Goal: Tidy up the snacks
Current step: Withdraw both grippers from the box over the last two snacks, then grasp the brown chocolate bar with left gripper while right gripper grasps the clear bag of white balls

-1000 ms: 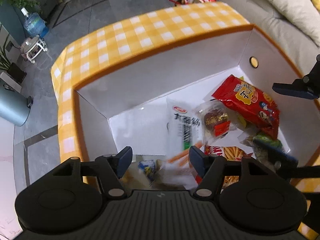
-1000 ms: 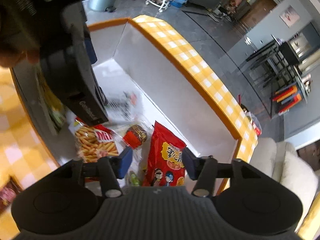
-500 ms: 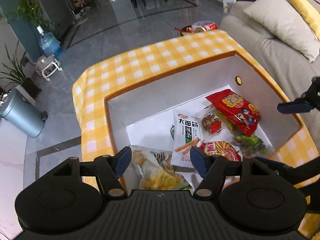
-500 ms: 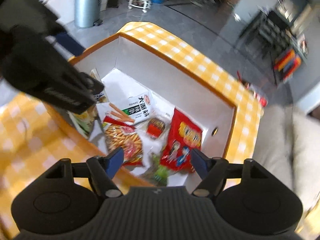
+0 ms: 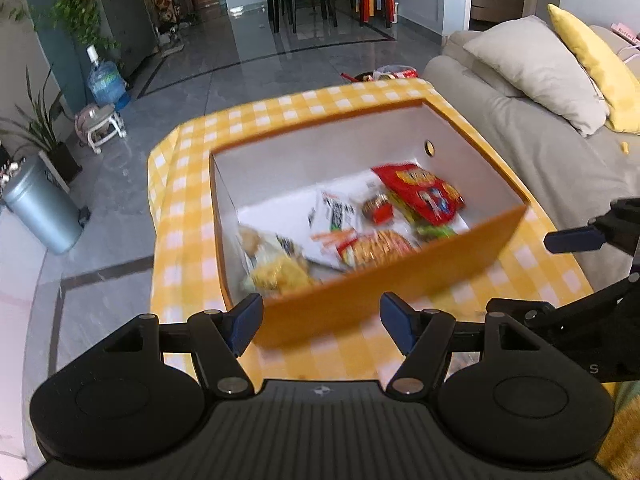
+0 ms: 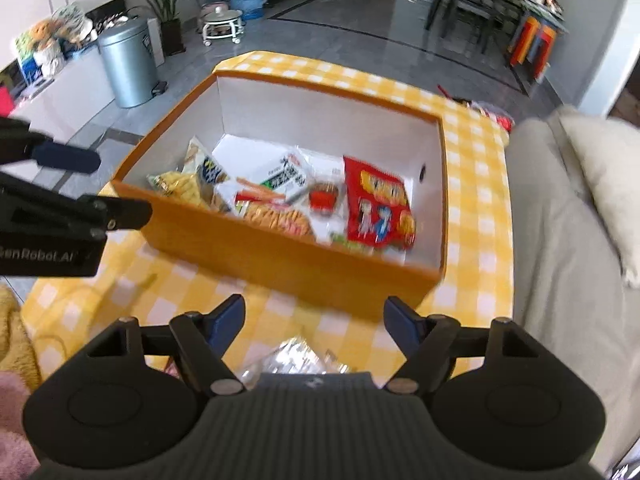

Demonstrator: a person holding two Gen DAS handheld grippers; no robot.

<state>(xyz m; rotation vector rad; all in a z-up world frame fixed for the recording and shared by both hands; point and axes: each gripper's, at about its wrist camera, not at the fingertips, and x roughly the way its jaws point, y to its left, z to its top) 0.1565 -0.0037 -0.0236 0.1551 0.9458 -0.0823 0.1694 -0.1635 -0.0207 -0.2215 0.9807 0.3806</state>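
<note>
Two grippers hang above the near side of a yellow-checked bench [image 5: 188, 184], both pointing down toward an open orange box [image 5: 384, 272] with white inner walls. The left gripper [image 5: 322, 316] has its fingers spread wide with nothing between them. The right gripper [image 6: 314, 318] is likewise released – its jaws have just been opening, and no snack sits between the pads; in the left wrist view it shows at the right edge [image 5: 576, 240].

Inside the box the snacks lie loose on the floor of it. A red bag with cartoon figures [image 6: 378, 208] lies toward the right wall, just beside a small round red-wrapped snack [image 6: 324, 198]. A white packet with green print [image 6: 286, 178] lies in the middle, and a bag picturing fries [image 6: 276, 218] rests against the near wall, touching it. A yellow chip bag [image 6: 188, 184] leans in the near left corner. A green packet [image 5: 434, 232] peeks out under the red bag's near end.

On the bench just in front of the right gripper lies a silvery, crinkled wrapper [image 6: 292, 356] – blurred, outside the box. A grey sofa [image 5: 520, 140] stands right of the bench.
</note>
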